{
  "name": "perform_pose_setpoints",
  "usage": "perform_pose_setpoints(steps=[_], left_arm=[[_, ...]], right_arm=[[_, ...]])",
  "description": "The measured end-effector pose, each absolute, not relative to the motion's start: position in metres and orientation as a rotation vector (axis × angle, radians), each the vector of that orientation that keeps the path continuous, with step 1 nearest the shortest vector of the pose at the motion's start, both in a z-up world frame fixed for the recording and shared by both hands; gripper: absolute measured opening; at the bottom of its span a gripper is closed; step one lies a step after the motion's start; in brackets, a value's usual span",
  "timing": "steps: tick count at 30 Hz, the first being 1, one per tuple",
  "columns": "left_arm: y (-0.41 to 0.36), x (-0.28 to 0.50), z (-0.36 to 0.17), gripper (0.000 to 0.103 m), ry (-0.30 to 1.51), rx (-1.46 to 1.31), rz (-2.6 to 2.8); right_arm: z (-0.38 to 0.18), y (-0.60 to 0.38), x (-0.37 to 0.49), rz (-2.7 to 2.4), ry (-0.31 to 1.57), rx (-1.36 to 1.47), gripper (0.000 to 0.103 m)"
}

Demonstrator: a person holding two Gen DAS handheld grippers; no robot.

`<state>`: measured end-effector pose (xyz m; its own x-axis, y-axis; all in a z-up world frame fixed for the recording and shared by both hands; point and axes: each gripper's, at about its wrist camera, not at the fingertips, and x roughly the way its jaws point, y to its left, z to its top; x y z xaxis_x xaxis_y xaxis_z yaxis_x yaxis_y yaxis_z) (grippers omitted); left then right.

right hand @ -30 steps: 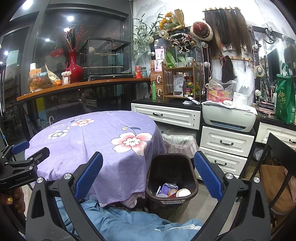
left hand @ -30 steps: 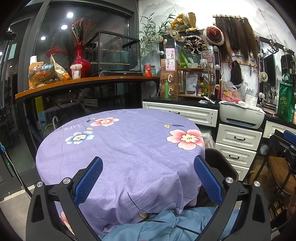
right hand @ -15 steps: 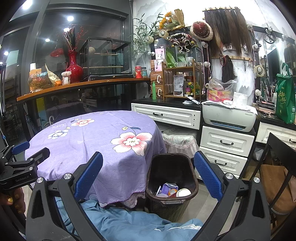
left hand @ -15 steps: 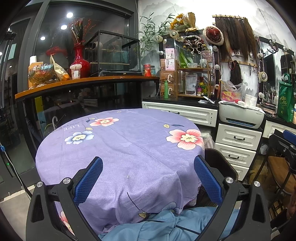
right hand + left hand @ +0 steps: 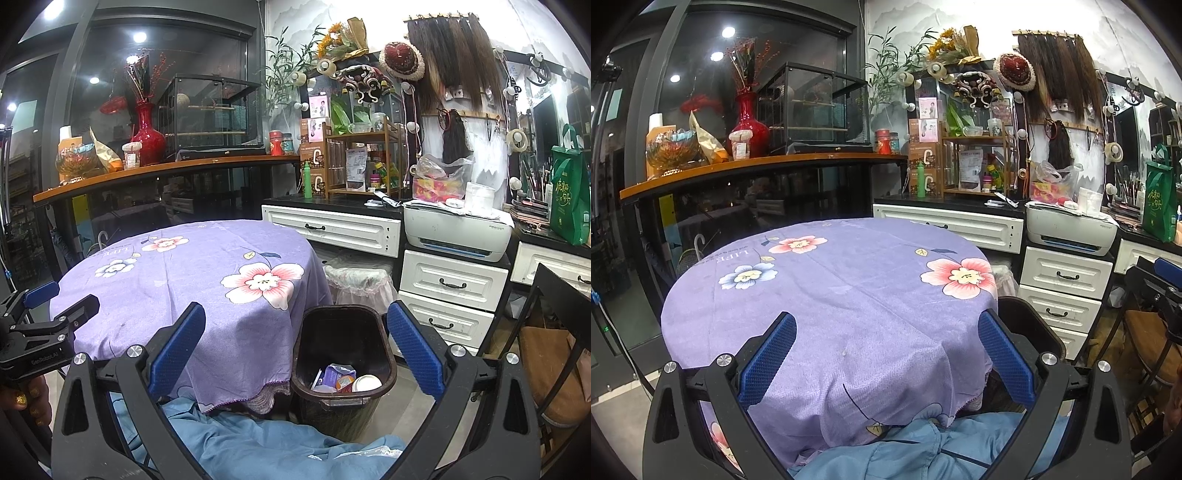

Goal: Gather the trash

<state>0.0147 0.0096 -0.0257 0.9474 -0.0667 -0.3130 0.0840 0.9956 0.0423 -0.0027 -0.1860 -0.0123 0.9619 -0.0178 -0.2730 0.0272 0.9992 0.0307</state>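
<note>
A dark brown trash bin [image 5: 343,354] stands on the floor right of the round table with the purple flowered cloth [image 5: 192,280]. Wrappers and a white lid [image 5: 345,378] lie in the bin's bottom. My right gripper [image 5: 295,350] is open and empty, held above the near rim of the bin. My left gripper [image 5: 886,354] is open and empty over the table's near edge [image 5: 849,295]; it also shows at the left of the right wrist view [image 5: 44,325]. Only the bin's rim [image 5: 1030,325] shows in the left wrist view.
White drawers [image 5: 450,288] and a printer [image 5: 458,229] stand behind the bin. A lace-covered stool [image 5: 358,280] is beside the table. A black chair [image 5: 554,350] is at the right. A wooden counter with a red vase [image 5: 750,125] runs behind the table. Blue fabric [image 5: 258,443] lies below.
</note>
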Motion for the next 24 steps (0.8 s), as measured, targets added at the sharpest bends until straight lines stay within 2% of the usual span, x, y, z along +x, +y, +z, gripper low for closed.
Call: perform_pose_setpoints(steps=[24], left_arm=[[0.0145,0.0181,-0.0248,0.098,0.330,0.049,-0.075]], right_arm=[[-0.0121,-0.1851,-0.0025,-0.023,0.279,0.036,0.097]])
